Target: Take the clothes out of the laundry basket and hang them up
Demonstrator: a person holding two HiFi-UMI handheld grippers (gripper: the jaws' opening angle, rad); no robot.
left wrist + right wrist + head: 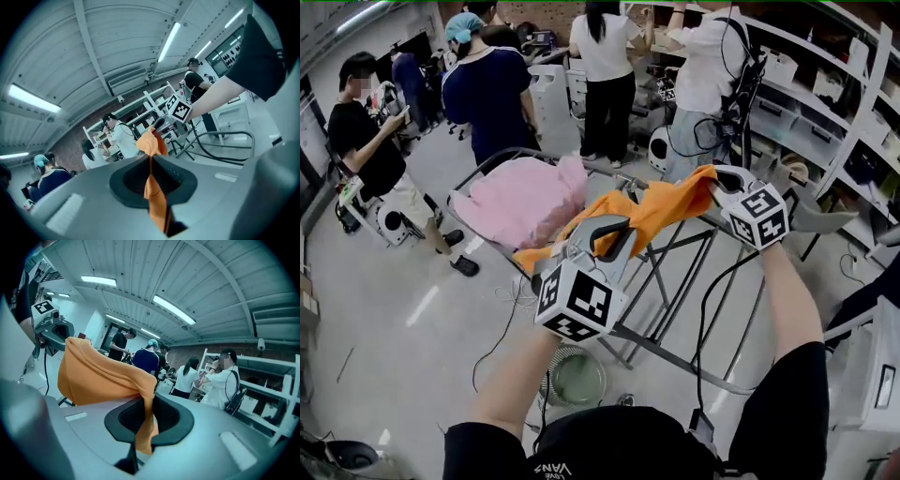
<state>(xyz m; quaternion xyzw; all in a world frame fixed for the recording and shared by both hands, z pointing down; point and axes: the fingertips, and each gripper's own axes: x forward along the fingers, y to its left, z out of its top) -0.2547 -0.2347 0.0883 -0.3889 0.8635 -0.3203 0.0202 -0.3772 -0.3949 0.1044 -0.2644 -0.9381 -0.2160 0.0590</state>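
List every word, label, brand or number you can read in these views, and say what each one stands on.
"VANS" (likely; small and distorted): white print on the wearer's black shirt. The smaller line beside it is too blurred to read.
Left gripper's cube and right gripper's cube: black-and-white square patterns only, no letters or numbers.
Wall screen: dark shapes, too small to read.
Shelf boxes and other people's clothes: nothing legible.

A: Overhead, above the left gripper (pixel 151 157)?
B: Ribbed grey ceiling (pixel 117 42), long strip lights (pixel 169 41)
A: Beyond the right gripper (pixel 717 183)?
B: White shelving (pixel 834 112) with bins (pixel 783 67), several people (pixel 605 56) standing just before it, brick wall (pixel 185 352) further back
A: Beneath both?
B: Pale glossy floor (pixel 394 319), well below, cables (pixel 492 352) trailing across
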